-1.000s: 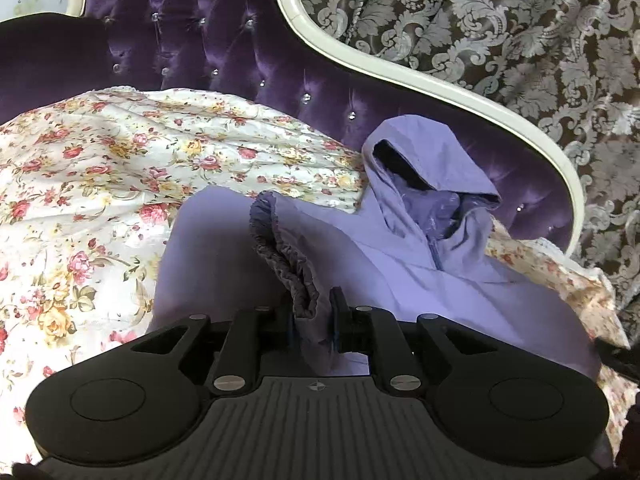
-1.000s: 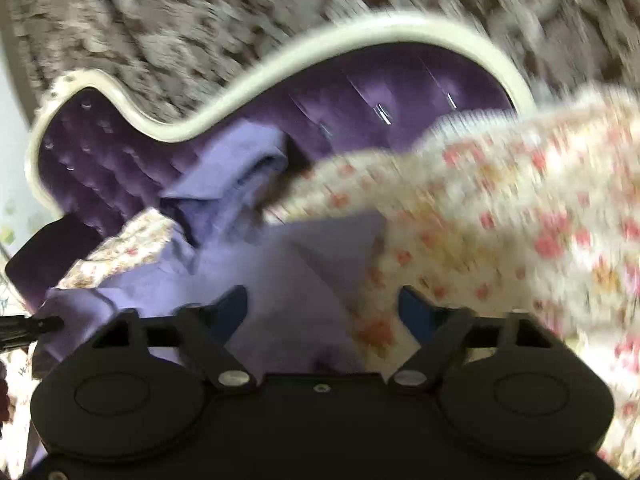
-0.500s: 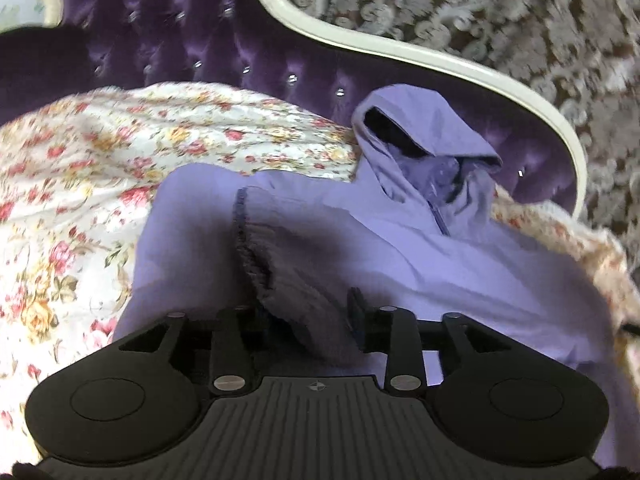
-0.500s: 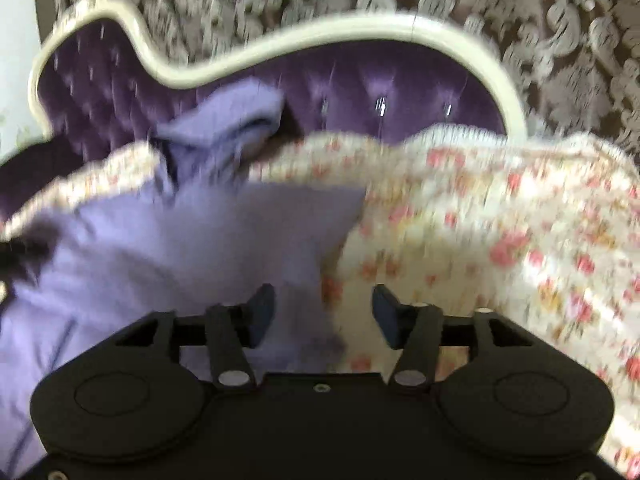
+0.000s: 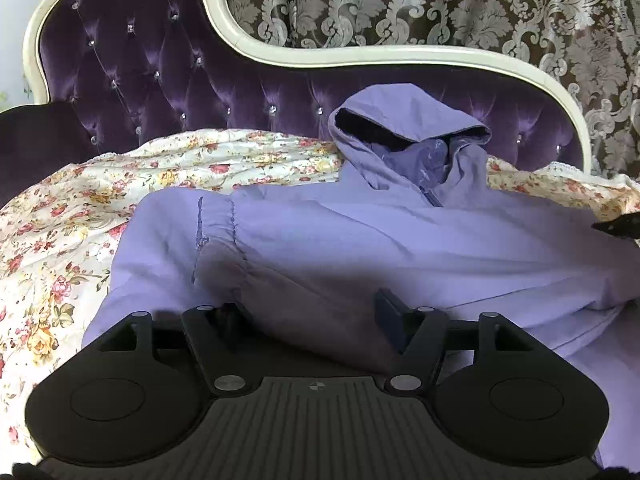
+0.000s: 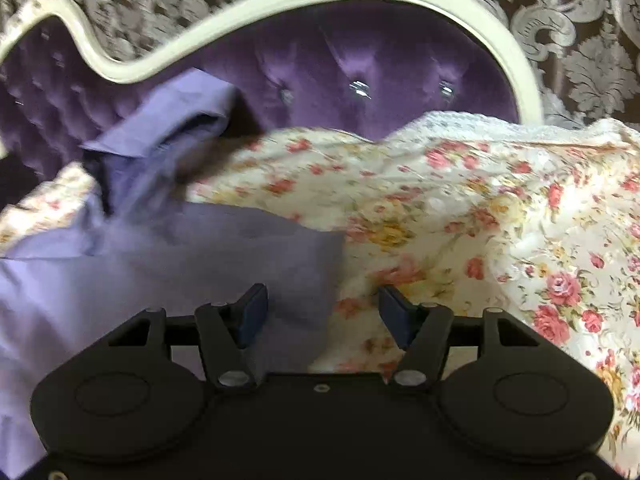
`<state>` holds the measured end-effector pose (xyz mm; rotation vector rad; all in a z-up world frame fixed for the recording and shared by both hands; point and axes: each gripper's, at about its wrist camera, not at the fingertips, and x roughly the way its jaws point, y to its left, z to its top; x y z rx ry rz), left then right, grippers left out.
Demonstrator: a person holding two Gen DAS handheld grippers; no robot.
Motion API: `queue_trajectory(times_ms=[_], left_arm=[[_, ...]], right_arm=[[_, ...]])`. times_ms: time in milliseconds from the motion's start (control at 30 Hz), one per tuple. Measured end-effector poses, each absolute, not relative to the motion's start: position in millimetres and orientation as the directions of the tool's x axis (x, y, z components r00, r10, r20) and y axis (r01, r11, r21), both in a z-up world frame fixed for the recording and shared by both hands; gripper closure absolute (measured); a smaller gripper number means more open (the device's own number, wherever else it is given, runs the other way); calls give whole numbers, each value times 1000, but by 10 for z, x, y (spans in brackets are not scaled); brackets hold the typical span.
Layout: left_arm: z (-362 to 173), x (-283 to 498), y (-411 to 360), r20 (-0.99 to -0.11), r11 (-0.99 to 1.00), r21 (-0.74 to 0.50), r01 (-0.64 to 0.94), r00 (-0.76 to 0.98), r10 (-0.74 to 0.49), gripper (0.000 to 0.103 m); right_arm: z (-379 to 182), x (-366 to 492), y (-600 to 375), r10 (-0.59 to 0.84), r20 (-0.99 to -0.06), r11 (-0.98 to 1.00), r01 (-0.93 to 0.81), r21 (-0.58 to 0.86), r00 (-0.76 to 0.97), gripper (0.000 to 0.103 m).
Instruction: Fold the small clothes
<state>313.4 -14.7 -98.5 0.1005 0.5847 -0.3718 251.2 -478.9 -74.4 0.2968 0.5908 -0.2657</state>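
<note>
A small lilac hooded jacket (image 5: 400,240) lies front up on a floral bedspread (image 5: 60,240), its hood (image 5: 408,128) leaning on the purple headboard. One sleeve with a gathered cuff (image 5: 228,240) is folded across the body. My left gripper (image 5: 308,320) hovers low over that sleeve; its jaws are opening and the sleeve lies loose between them, not pinched. In the right wrist view the jacket's right edge (image 6: 280,248) ends near my right gripper (image 6: 322,312), which is open over the jacket's edge and the bedspread (image 6: 500,220). The tip of the right gripper (image 5: 618,226) shows at the left view's right edge.
A tufted purple velvet headboard (image 5: 180,72) with a cream curved frame (image 5: 360,54) stands behind the bed. Brown damask curtains (image 5: 480,4) hang beyond it. The floral bedspread spreads to both sides of the jacket.
My left gripper let go of the gathered cuff it was pinching and opened wide; the sleeve now lies flat across the jacket. The right gripper swung right towards the jacket's edge, staying open.
</note>
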Motion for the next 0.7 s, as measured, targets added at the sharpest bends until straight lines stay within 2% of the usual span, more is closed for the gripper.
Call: queue_trajectory(times_ms=[233,700], left_arm=[[-1002,3096,-151,-541,929,-10,370,780,-316,38],[-1021,3088,-136,-530,929,-13,370,785,-320,37]], right_arm=[[-824,2519,-4686,-273,-534,928,366,72,800,30],[-850,2518,-4734,-288,-523,921,381,77,802,24]])
